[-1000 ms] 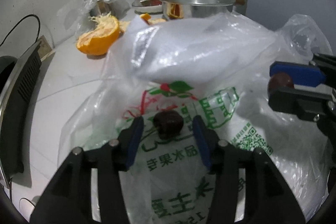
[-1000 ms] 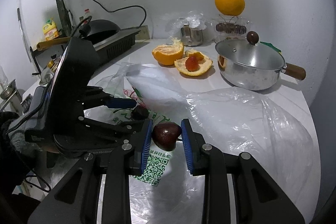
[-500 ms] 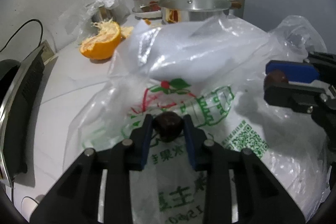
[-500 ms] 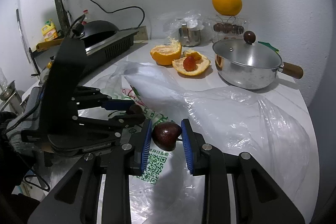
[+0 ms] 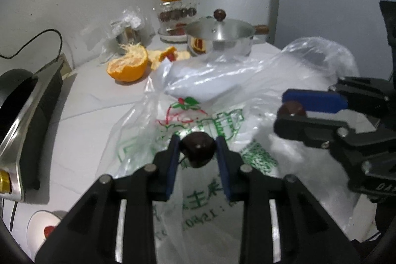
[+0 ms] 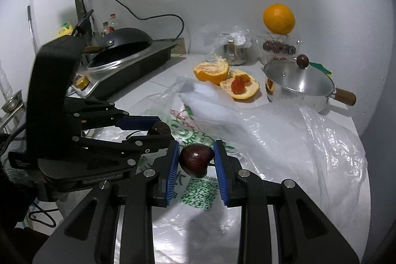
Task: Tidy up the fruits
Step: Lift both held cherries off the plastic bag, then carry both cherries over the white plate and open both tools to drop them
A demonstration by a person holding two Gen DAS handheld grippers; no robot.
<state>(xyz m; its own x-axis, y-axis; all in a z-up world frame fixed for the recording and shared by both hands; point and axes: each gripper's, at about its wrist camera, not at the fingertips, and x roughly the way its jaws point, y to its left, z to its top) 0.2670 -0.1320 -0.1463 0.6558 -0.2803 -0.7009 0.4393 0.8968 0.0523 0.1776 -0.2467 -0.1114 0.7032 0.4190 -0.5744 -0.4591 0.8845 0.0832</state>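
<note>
Between the blue pads of the left gripper (image 5: pixel 197 149) sits a dark round fruit (image 5: pixel 197 149), pinched on both sides and held clear above the printed plastic bag (image 5: pixel 210 189) that spreads beneath the fingers; the jaws have just closed onto it. Off to that gripper's right, the right gripper (image 6: pixel 196 160) clamps a second dark fruit (image 6: pixel 196 159), a glossy, pointed one, also over the bag near the green code printed on it. Seen from the right gripper, the left one lies just to its left and slightly ahead. Ahead of both tools, beyond the crumpled clear plastic, a torn orange half (image 6: pixel 211 69) and a piece of peel holding a red fruit (image 6: pixel 238 85) lie on the white counter (image 5: pixel 81 115). Further ahead and to the right stands a lidded steel pot (image 6: pixel 298 84) with a wooden handle. Behind it a whole orange (image 6: pixel 279 18) rests on a clear container (image 6: pixel 279 48) of dark fruits. Far to the left sits a black stove (image 6: pixel 128 66).
</note>
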